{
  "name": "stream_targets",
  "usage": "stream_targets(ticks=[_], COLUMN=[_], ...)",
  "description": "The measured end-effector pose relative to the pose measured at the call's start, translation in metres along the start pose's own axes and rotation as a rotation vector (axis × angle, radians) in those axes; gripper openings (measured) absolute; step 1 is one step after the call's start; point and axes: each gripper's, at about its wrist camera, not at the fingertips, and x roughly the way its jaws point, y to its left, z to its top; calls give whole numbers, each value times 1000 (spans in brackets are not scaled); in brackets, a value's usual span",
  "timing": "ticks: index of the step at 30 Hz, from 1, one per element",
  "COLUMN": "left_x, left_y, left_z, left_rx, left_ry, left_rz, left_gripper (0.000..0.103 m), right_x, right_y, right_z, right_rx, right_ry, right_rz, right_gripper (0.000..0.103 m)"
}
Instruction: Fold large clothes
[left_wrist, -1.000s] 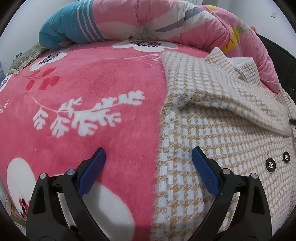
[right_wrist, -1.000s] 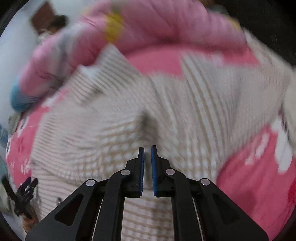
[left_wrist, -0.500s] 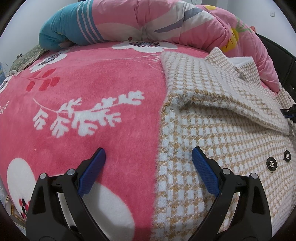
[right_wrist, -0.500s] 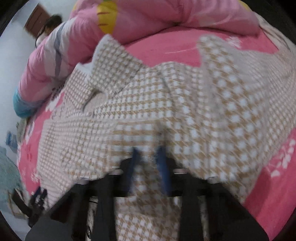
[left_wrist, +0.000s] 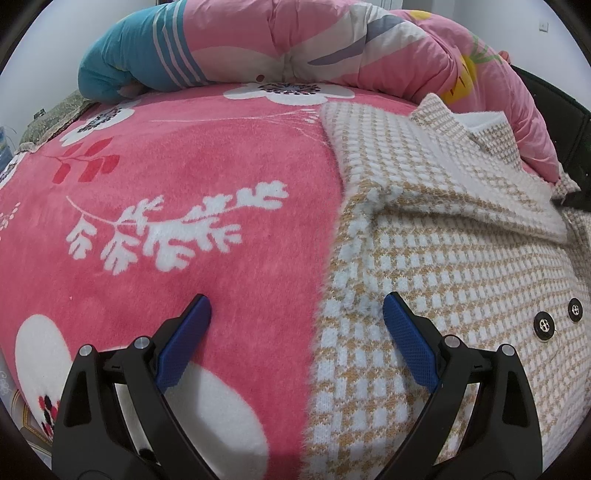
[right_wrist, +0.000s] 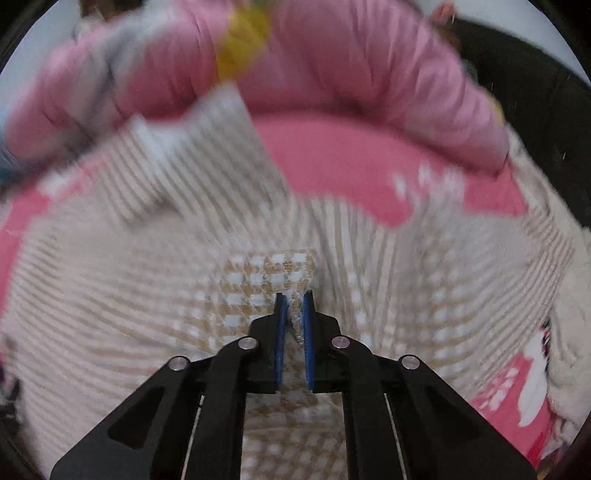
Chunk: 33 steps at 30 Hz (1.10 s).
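Right jaws: the right gripper (right_wrist: 293, 299) has its blue pads close together and just opening, with a fold of the checked knit jacket (right_wrist: 269, 273) between them; whether the pads press on it cannot be told for sure.
Left jaws: the left gripper (left_wrist: 295, 306) stands spread wide and empty, straddling the jacket's left edge, one pad over the pink blanket (left_wrist: 184, 177), the other over the knit.
Jacket place: it lies flat on the right half of the blanket, collar far, buttons (left_wrist: 543, 325) near right, a sleeve folded across the chest.
Why so: judged, the right is laying the sleeve inward while the left waits at the hem edge.
Left view only: sharp; shows the quilt (left_wrist: 295, 48) at the far end.
Right view only: blurred; shows the pinch itself.
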Motion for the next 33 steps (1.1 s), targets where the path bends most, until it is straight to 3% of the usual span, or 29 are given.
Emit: stream_targets(ticks=[1,2,6,8,10,11,12,15,17,19,20,21,23,26,29,30,33], left_x=[0,-2,-22,-38,-47,-49,-47,-21,9,48,70,76,70,51,45,52,91], left_y=[1,3,12,12,4,-4,-11,-37,-51,-57,-58,-58,-51,-37,-39,-43,-60], left_z=[0,1,10,26,45,57,68,98,107,106,101,97,97,111,130,137,148], left_rx=[0,1,-1,9,32,49,64,70,91,93,117,139,131,60,45,42,26], left_ry=[0,-1,-72,-144,-182,-191,-181,-104,-29,96,162,161,143,81,29,38,114], left_rz=[-4,-19,-70,-102,-128,-148,-184,-318,-335,-270,-198,-168,-178,-239,-263,-258,-235], left_gripper=[91,91,91,91,91,91,91,91,91,91,91,93,92,91,91,91,91], right_x=[-3,-11,-68,-87,-87,-83,-71,-29,-17,-25,-29,-35,-44,-61,-59,-49,2], right_y=[-2,-5,-4,8,19,26,30,24,7,2,3,6,9,18,29,31,34], right_z=[-3,-4,-9,-14,-20,-23,-29,-44,-50,-50,-49,-47,-42,-30,-18,-15,-18], right_rx=[18,40,37,-18,-74,-99,-117,-95,-45,-35,-48,-72,-96,-121,-104,-94,-65], right_ry=[-14,-35,-179,-223,-211,-191,-152,-10,-5,1,6,10,-3,-88,-134,-133,-40], right_rz=[-9,-17,11,72,144,174,196,158,245,238,220,188,149,192,218,226,219], right_gripper=[24,28,28,31,42,42,42,42,42,42,42,42,42,43,57,64,70])
